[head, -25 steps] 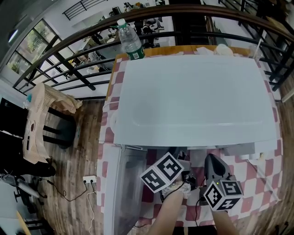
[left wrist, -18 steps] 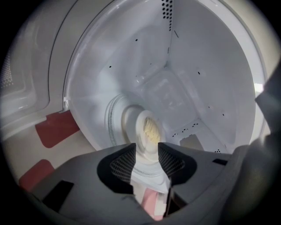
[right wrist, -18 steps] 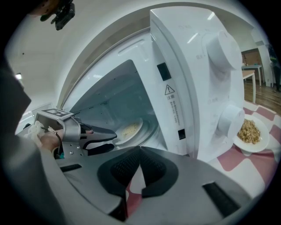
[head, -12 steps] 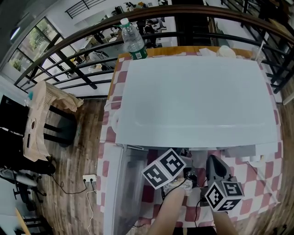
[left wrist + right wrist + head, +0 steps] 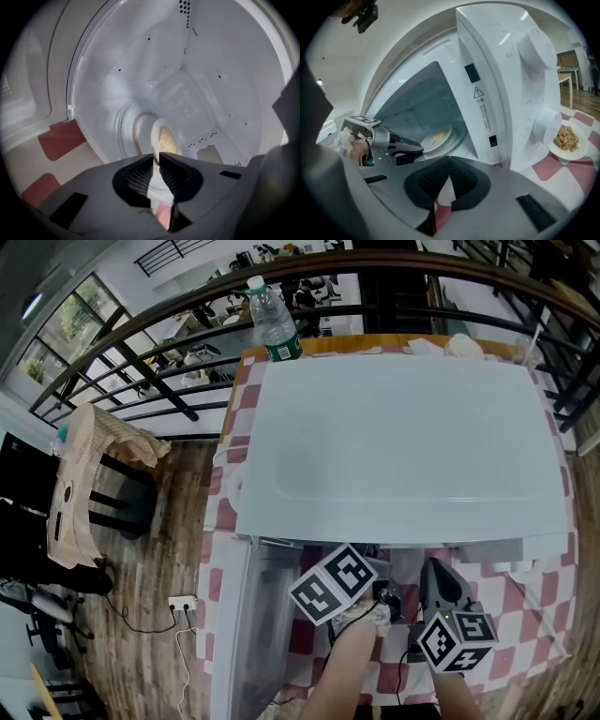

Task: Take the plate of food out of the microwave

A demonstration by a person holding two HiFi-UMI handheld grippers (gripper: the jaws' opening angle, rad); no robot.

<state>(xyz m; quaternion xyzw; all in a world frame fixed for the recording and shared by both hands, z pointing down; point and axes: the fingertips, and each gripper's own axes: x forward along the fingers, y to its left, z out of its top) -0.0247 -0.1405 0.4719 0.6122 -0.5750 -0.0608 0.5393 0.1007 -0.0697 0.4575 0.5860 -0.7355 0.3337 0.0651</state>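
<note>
Grey ribbed jaws of my left gripper (image 5: 156, 159) have just been closing. They stand nearly together on what I take to be the near rim of the plate of food (image 5: 164, 139), though the contact itself shows poorly. I judge a rim grip was chosen so the pads miss the yellowish food. My right gripper (image 5: 449, 161) is clenched on nothing, parked outside the microwave (image 5: 501, 70), leaving the opening free. Plate sits on the cavity floor, not yet out.

The plate of food (image 5: 437, 137) sits inside the microwave (image 5: 403, 446), a bottle (image 5: 274, 332) behind its left corner.
</note>
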